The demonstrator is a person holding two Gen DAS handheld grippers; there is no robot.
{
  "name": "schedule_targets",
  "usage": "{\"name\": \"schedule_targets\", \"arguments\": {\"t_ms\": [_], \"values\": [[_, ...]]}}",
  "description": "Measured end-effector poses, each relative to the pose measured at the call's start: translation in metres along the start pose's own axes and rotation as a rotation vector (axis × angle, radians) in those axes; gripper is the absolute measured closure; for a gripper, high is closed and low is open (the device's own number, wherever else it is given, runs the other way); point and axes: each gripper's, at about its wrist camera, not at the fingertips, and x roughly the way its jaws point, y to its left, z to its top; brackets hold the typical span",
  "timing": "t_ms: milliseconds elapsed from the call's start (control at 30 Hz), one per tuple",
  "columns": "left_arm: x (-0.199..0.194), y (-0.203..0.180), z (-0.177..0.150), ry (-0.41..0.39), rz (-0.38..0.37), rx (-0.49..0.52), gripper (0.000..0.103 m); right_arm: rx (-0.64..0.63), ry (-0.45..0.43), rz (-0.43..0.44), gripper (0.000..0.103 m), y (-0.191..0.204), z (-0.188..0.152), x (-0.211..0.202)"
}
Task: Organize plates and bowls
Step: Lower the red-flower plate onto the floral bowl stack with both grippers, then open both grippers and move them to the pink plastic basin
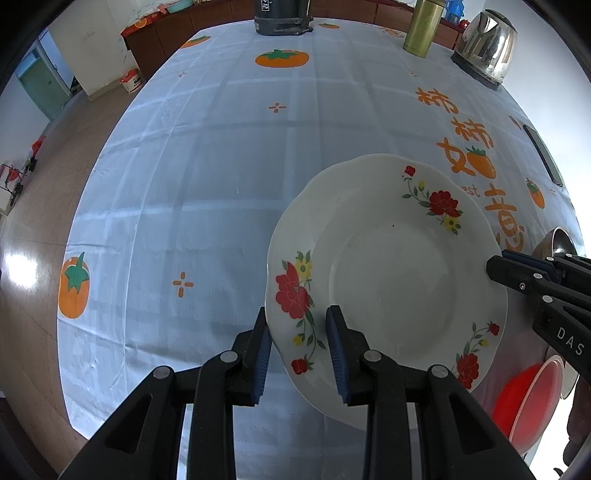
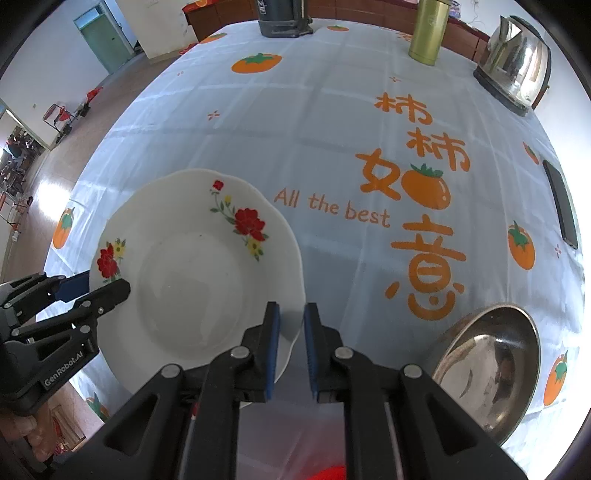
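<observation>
Left wrist view
Left gripper (image 1: 297, 345): its two blue pads straddle the near-left rim of the plate, one outside and one over the flowered border; clenched on the rim.
Plate (image 1: 391, 273): white, scalloped, red and yellow flowers, tilted with its left rim lifted off the tablecloth (image 1: 207, 177), over the near-right part of the table.
Right gripper (image 1: 493, 267): comes in from the right edge, its tip at the plate's right rim.
Red bowl (image 1: 528, 400): below the plate, at the near-right corner.
Steel bowl (image 1: 556, 242): only a sliver shows behind the right gripper.
Far edge: green flask (image 1: 423, 27), kettle (image 1: 487, 48).

Right wrist view
Right gripper (image 2: 291, 345): jaws nearly together, clamping the plate's (image 2: 199, 280) near-right rim.
Left gripper (image 2: 109, 286): grips the plate's left rim beside a red flower.
Steel bowl (image 2: 491, 365): on the tablecloth (image 2: 314, 129) near the right edge, apart from the plate.
Phone (image 2: 561, 203): flat by the right edge.
Far edge: green flask (image 2: 428, 31), kettle (image 2: 517, 74).
</observation>
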Motion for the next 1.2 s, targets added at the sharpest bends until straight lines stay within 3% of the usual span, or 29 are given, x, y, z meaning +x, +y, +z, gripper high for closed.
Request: {"name": "schedule_targets", "arguments": {"t_ms": [1033, 1133, 1200], "values": [[0.013, 0.001, -0.005, 0.003, -0.006, -0.002, 0.067, -0.012, 0.001, 0.004, 0.090, 0.002, -0.002, 0.009], [0.015, 0.001, -0.005, 0.021, -0.012, -0.014, 0.064, -0.008, -0.004, 0.005, 0.089, 0.002, -0.003, 0.007], [0.017, 0.001, -0.006, 0.033, 0.002, -0.017, 0.046, 0.003, -0.009, 0.016, 0.084, 0.000, -0.003, 0.006]]}}
